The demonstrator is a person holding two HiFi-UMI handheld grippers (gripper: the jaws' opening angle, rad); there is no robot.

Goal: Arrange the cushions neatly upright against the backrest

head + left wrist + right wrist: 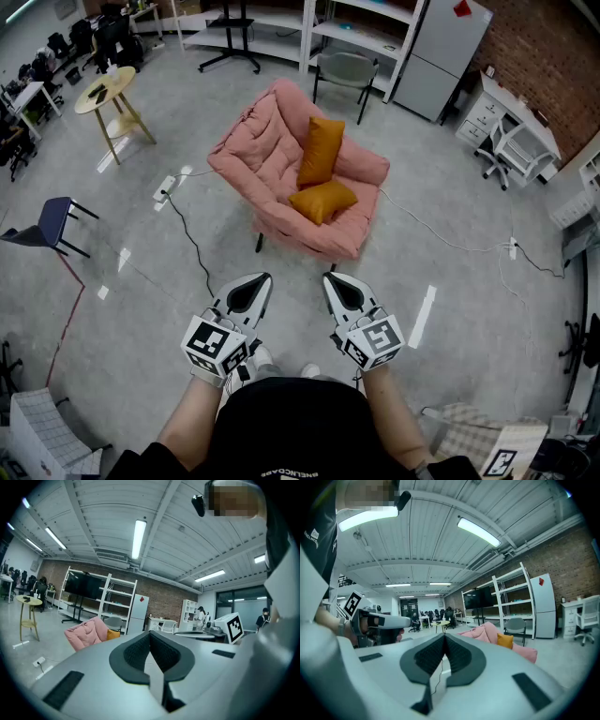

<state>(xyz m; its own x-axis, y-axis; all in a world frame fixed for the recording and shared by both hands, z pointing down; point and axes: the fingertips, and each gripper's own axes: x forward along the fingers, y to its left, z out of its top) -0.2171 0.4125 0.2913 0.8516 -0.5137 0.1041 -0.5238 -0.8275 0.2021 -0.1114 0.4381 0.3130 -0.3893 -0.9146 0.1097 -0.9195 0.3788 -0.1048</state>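
A pink padded armchair (272, 155) stands on the grey floor ahead of me. One orange cushion (322, 150) leans upright against its backrest. A second orange cushion (322, 201) lies flat on the seat near the front. My left gripper (257, 282) and right gripper (330, 283) are held side by side well short of the chair, both shut and empty. The left gripper view shows the chair (86, 632) far off with an orange cushion (113, 633) peeking out. In the right gripper view the chair (487, 633) and a cushion (505, 641) are also distant.
A power strip (165, 188) and black cable (192, 239) lie on the floor left of the chair; a white cable (441, 239) runs to its right. A round wooden side table (108, 92), a blue chair (49, 223), a grey chair (345, 72) and shelving (309, 23) stand around.
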